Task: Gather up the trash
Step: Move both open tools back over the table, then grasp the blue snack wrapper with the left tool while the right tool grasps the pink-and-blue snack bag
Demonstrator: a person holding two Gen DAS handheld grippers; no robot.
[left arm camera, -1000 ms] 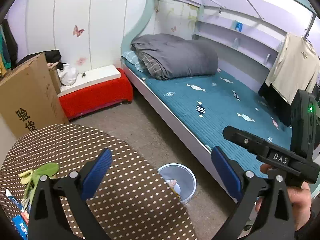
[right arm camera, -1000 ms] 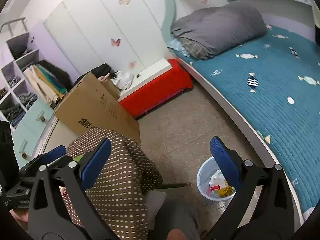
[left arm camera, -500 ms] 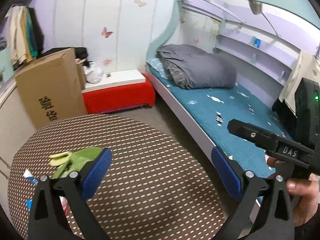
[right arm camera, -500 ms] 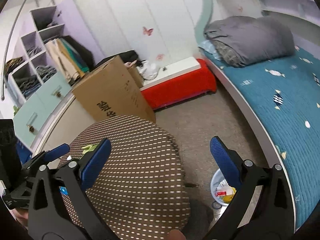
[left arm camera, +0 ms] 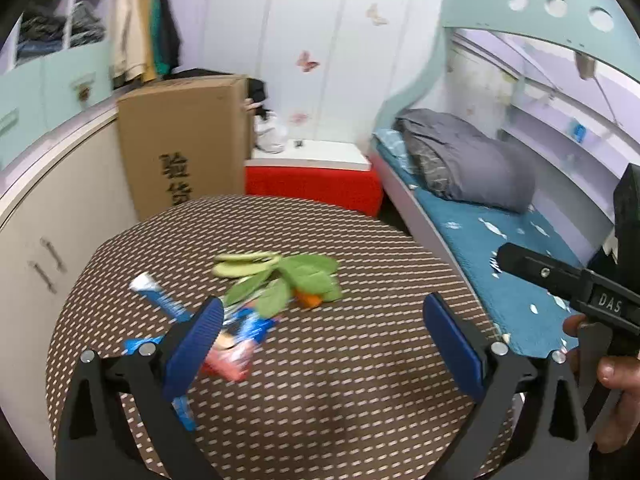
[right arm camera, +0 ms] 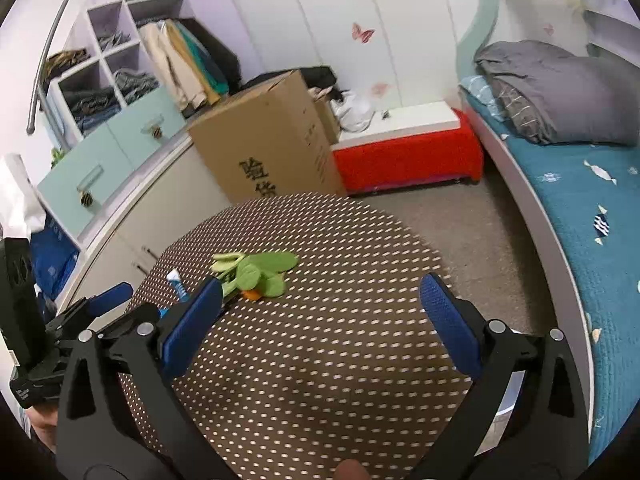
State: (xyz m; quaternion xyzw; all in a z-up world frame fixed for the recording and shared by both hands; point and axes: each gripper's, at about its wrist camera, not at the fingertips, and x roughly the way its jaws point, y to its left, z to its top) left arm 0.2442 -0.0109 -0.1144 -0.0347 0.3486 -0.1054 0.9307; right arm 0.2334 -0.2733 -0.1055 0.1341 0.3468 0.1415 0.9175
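Trash lies on a round brown dotted table (left arm camera: 360,380): green leaves (left arm camera: 304,280), pale green peels (left arm camera: 244,264), an orange scrap (left arm camera: 308,300), a blue tube (left arm camera: 158,300) and a blue and red wrapper (left arm camera: 240,340). My left gripper (left arm camera: 324,344) is open and empty above the table, just right of the wrapper. My right gripper (right arm camera: 324,324) is open and empty above the table, nearer than the leaves (right arm camera: 264,272). The left gripper also shows at the left edge of the right wrist view (right arm camera: 80,316).
A cardboard box (left arm camera: 184,144) stands behind the table, by a cabinet (left arm camera: 52,240). A red bench (left arm camera: 312,180) sits by the wall. A bed with a teal cover (left arm camera: 500,248) and a grey duvet (left arm camera: 468,164) runs along the right.
Both views swung left and up from the floor bin to the table. The trash pile is now in the middle of both views. Both grippers stay open.
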